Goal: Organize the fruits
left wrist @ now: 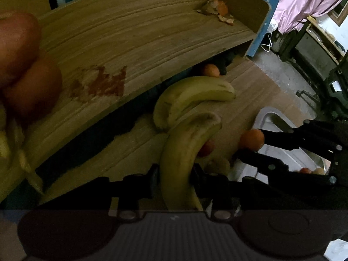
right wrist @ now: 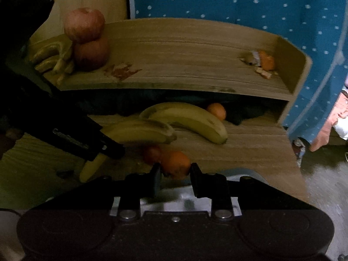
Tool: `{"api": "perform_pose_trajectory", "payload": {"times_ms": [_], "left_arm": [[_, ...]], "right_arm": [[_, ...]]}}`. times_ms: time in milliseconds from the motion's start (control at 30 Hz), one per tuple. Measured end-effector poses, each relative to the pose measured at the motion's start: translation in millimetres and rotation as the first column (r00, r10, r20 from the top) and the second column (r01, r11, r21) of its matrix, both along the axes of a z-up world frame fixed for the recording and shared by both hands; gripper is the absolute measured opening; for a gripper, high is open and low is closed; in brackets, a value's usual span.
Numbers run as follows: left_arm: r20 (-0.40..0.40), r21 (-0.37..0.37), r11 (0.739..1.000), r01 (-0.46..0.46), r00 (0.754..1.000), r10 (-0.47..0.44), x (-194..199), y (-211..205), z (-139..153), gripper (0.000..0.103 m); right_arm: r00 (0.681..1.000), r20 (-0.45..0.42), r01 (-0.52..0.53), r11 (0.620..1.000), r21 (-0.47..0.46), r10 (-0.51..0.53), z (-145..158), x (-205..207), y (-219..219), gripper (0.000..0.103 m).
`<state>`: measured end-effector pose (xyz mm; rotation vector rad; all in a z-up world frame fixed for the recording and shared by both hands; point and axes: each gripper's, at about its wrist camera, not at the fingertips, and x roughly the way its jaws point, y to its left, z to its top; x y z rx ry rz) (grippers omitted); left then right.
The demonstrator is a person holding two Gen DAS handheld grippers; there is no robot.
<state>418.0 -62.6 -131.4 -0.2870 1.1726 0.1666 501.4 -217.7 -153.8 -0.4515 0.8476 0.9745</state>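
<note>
Bananas (right wrist: 191, 119): yellow-green with brown streaks. Oranges (right wrist: 176, 164): orange. Apples (right wrist: 84, 25) on the shelf (right wrist: 195, 50): mottled red. Shelf: pale wood grain with a reddish-brown stain (right wrist: 121, 71). Cloth (right wrist: 239, 4) behind the shelf: blue with white dots. Both grippers (right wrist: 175, 169): black.

Both views dim, yellow-tinted, fisheye-bent with black corners. Deep shadow beneath the shelf (right wrist: 174, 74). Apples (left wrist: 24, 65) blurred at left edge. Brighter floor (left wrist: 271, 63) to the right.

Two loose bananas (right wrist: 139, 131) (right wrist: 191, 119), two apples (right wrist: 84, 25) (right wrist: 91, 53), two whole oranges (right wrist: 176, 164) (right wrist: 216, 111).
</note>
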Motion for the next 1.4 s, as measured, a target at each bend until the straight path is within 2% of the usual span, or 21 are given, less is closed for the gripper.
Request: {"api": "perform_pose_trajectory", "payload": {"times_ms": [333, 733, 1267, 1400], "left_arm": [[0.048, -0.023, 0.999, 0.048, 0.998, -0.047, -11, -33, 20, 0.036], [0.035, -0.039, 0.990, 0.135, 0.990, -0.134, -6, -80, 7, 0.036], [-0.019, -0.037, 0.993, 0.116, 0.993, -0.116, -13, -86, -8, 0.037], [-0.026, -0.038, 0.991, 0.126, 0.992, -0.127, -13, -86, -9, 0.037]], "right_arm": [[0.992, 0.028, 0.121, 0.993, -0.011, -0.121, 15, -21, -50, 0.030], [0.957, 0.057, 0.288, 0.957, -0.040, -0.286, 11, -33, -97, 0.030], [0.958, 0.039, 0.287, 0.955, -0.068, -0.285, 0, -35, -97, 0.031], [0.956, 0.041, 0.294, 0.953, -0.070, -0.292, 1, -36, -97, 0.034]]}}
